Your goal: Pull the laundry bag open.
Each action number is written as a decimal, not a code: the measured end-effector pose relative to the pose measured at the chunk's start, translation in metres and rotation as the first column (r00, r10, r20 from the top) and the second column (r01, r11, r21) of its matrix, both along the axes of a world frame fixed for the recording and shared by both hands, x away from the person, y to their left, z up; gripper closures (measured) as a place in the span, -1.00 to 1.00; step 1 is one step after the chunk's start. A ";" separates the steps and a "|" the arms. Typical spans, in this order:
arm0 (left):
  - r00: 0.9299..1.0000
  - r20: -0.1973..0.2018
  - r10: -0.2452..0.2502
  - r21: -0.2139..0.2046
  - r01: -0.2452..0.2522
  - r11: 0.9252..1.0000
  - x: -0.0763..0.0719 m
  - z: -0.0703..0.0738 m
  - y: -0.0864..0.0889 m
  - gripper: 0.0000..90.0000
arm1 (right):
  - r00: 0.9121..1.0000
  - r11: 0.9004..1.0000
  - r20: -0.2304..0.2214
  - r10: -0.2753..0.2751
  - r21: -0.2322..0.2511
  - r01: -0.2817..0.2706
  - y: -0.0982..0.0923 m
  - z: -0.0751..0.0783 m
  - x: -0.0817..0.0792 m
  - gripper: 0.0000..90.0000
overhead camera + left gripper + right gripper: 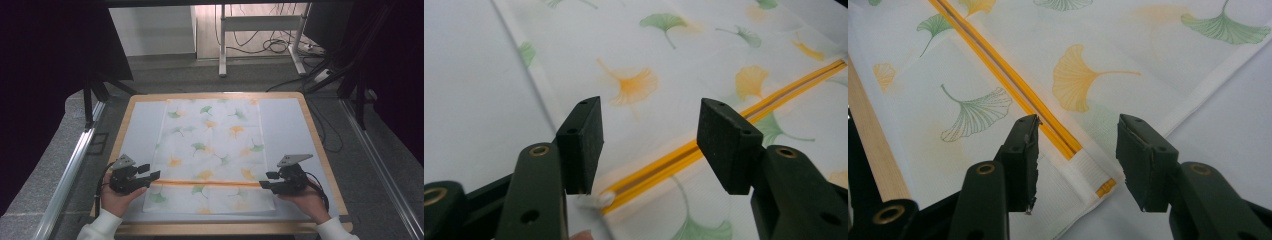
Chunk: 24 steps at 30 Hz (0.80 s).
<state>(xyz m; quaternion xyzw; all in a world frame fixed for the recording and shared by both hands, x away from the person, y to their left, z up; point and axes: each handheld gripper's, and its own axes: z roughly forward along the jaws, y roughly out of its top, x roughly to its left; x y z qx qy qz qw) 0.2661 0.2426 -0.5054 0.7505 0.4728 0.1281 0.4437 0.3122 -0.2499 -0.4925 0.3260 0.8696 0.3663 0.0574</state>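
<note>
A white cloth [210, 145] printed with green and orange ginkgo leaves lies flat on the table. An orange stripe [210, 183] crosses it near the front edge. My left gripper [152, 172] stands open at the stripe's left end. In the left gripper view the jaws [649, 135] stand wide apart just above the stripe [674, 162], with nothing pressed between them. My right gripper [267, 180] is open at the stripe's right end. In the right gripper view its jaws [1078, 150] straddle the stripe's end [1013, 85] and the cloth's hem without touching them.
The cloth rests on a white mat [287, 125] on a wood-rimmed table [320, 145]. Metal rails run down both sides on the floor. Behind the table stand white desk legs [222, 45] and loose cables [275, 47].
</note>
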 end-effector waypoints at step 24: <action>0.996 0.067 -0.066 0.044 0.064 0.997 0.005 0.010 -0.022 -0.17 | 0.988 0.989 0.085 -0.126 0.082 0.120 -0.015 0.015 0.004 -0.33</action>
